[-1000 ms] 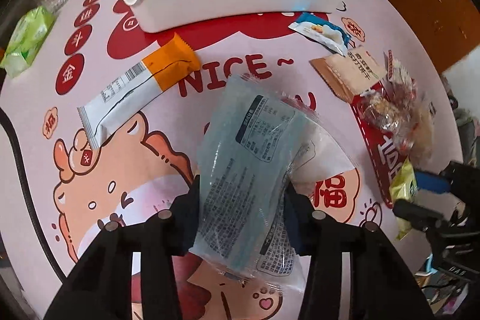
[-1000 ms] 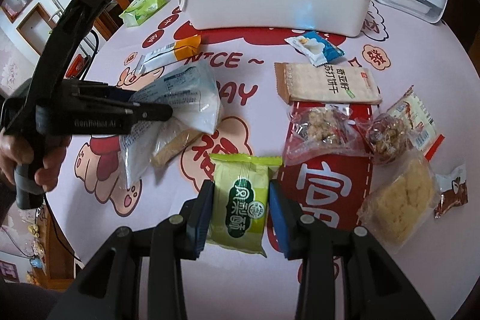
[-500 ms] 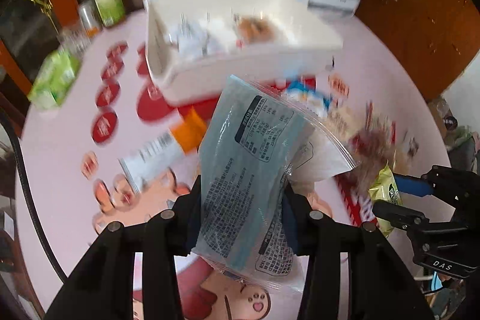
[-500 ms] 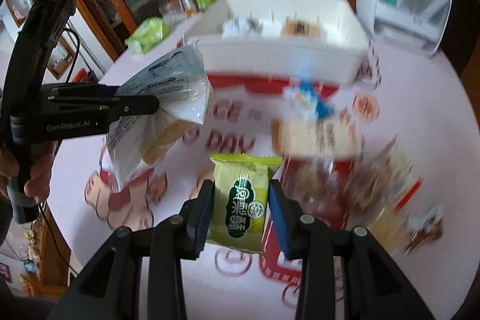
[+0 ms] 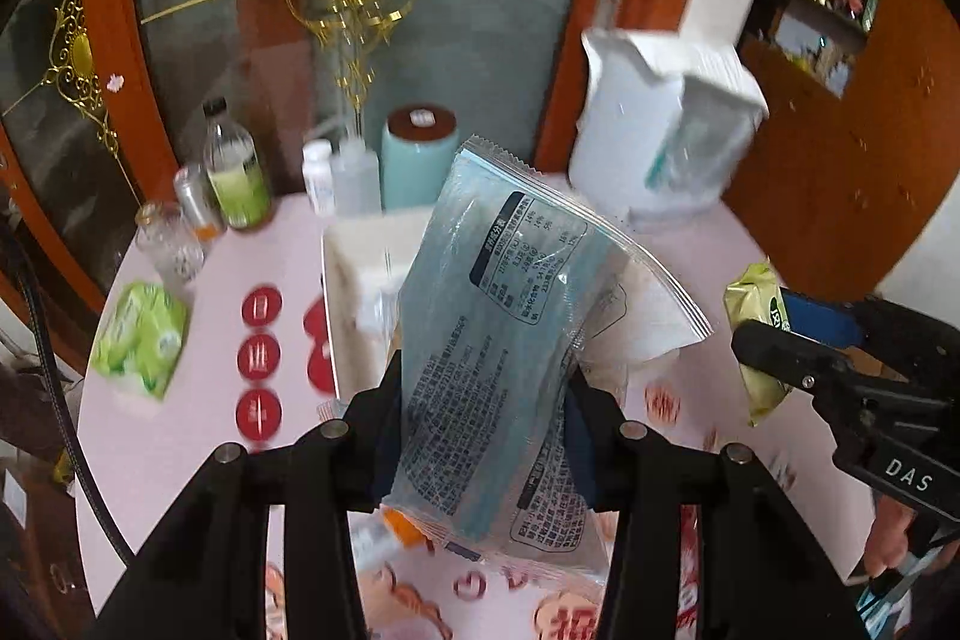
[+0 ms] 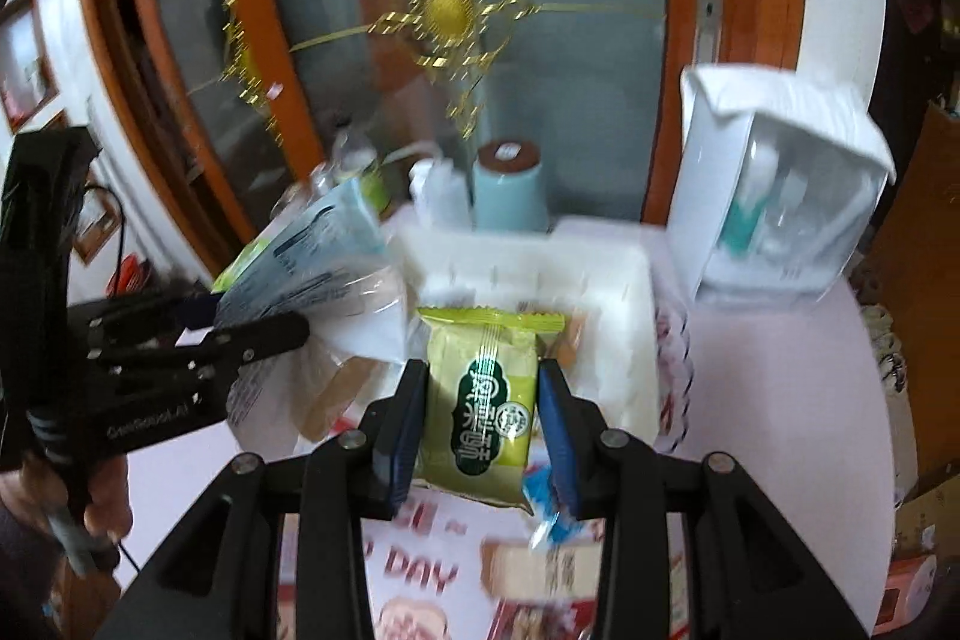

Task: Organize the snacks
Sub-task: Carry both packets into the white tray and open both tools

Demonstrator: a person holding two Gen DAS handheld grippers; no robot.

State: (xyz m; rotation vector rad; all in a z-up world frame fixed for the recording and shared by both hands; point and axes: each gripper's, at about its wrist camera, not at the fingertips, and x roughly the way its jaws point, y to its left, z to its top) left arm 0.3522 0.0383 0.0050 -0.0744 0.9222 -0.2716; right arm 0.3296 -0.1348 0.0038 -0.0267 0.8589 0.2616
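Note:
My left gripper (image 5: 483,418) is shut on a clear blue snack bag (image 5: 504,358) and holds it up in the air in front of the white bin (image 5: 354,292). The bag also shows in the right wrist view (image 6: 318,268), held by the left gripper (image 6: 264,334). My right gripper (image 6: 483,412) is shut on a green snack packet (image 6: 483,400), raised just before the white bin (image 6: 618,316). The same packet shows at the right of the left wrist view (image 5: 756,340). Some snacks lie inside the bin, mostly hidden.
Bottles and a teal canister (image 5: 417,160) stand behind the bin. A white box-shaped appliance (image 6: 780,184) stands at the back right. A green tissue pack (image 5: 141,340) lies at the left. Loose snacks (image 6: 540,574) lie on the pink printed tablecloth below.
Both grippers have lifted their packets off the table and moved forward towards the white bin. The views have tilted up, so the cabinet door now fills the background.

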